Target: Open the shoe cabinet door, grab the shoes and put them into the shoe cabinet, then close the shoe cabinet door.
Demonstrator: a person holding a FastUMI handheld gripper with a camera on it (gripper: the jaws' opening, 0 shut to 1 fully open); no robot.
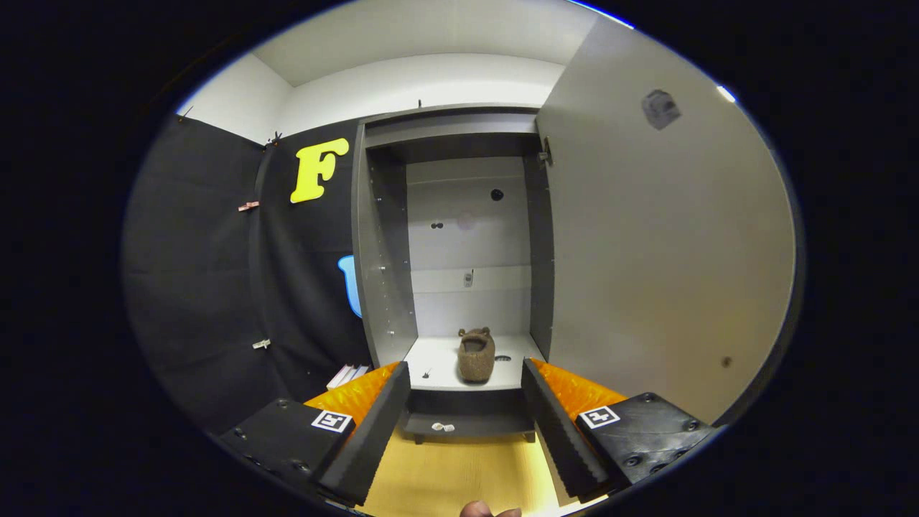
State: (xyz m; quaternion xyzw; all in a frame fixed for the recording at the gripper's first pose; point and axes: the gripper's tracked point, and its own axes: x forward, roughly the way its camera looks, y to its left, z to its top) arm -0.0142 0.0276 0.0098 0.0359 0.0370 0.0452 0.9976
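Wooden flooring [459, 467] runs beneath the gripper [465, 420], whose jaws stand apart and empty. Beyond them, at twelve o'clock, the brown shoe [476, 355] sits on the shoe cabinet's bottom shelf [438, 362]. At two o'clock the cabinet door [646, 251] hangs wide open, so, as I judge it, closing remains.

A rough, felt-like brown shoe [476, 355] is seen beyond the spread ribbed matt black gripper fingers [373, 431], inside the smooth matt grey cabinet [384, 287].
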